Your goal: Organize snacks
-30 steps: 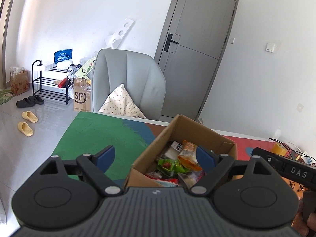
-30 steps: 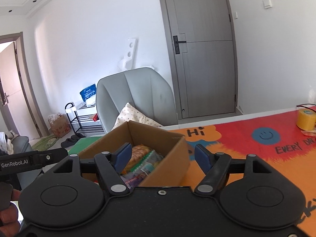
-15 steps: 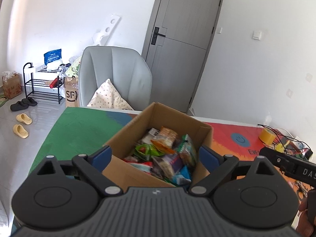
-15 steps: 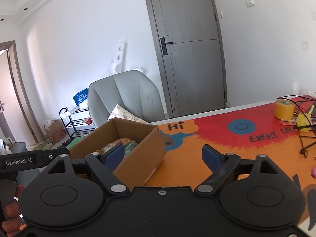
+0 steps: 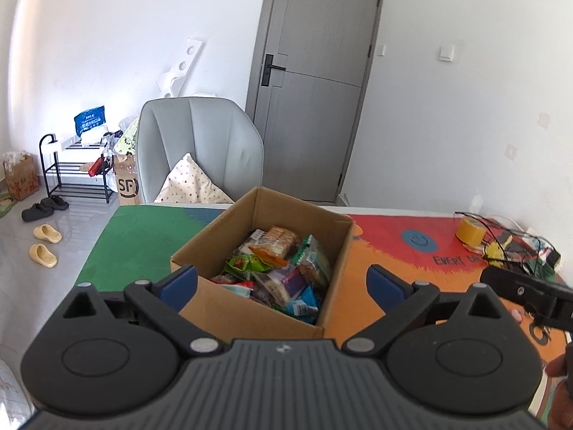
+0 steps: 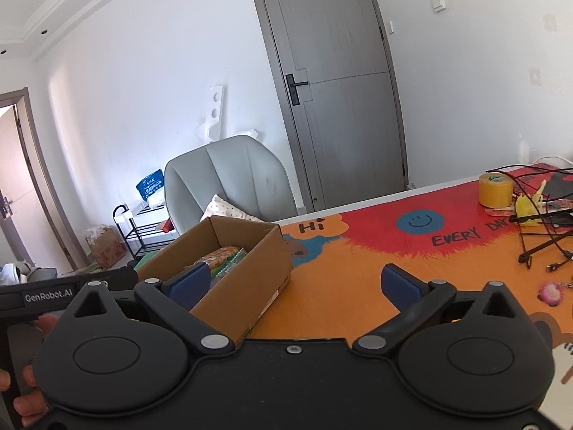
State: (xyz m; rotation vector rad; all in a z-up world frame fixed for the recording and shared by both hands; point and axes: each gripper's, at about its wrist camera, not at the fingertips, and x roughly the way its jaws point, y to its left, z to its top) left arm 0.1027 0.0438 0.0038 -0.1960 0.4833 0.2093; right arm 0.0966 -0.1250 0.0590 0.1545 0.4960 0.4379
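Left gripper (image 5: pixel 281 281): jaws wide apart, holding nothing, raised over the near edge of the cardboard box (image 5: pixel 229 229). The box stands on the colourful surface (image 5: pixel 386 251), packed with snack packets (image 5: pixel 283 268). Right gripper (image 6: pixel 293 285): jaws apart, empty, beside the box's right wall. A tape roll (image 6: pixel 496 190) sits well apart.

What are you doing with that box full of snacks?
A person is holding a gripper in each hand at a table with a colourful mat. A cardboard box full of snack packets sits on it. The left gripper hovers open in front of the box, and the right gripper is open beside it. Neither holds anything; no snack is out of the box yet.
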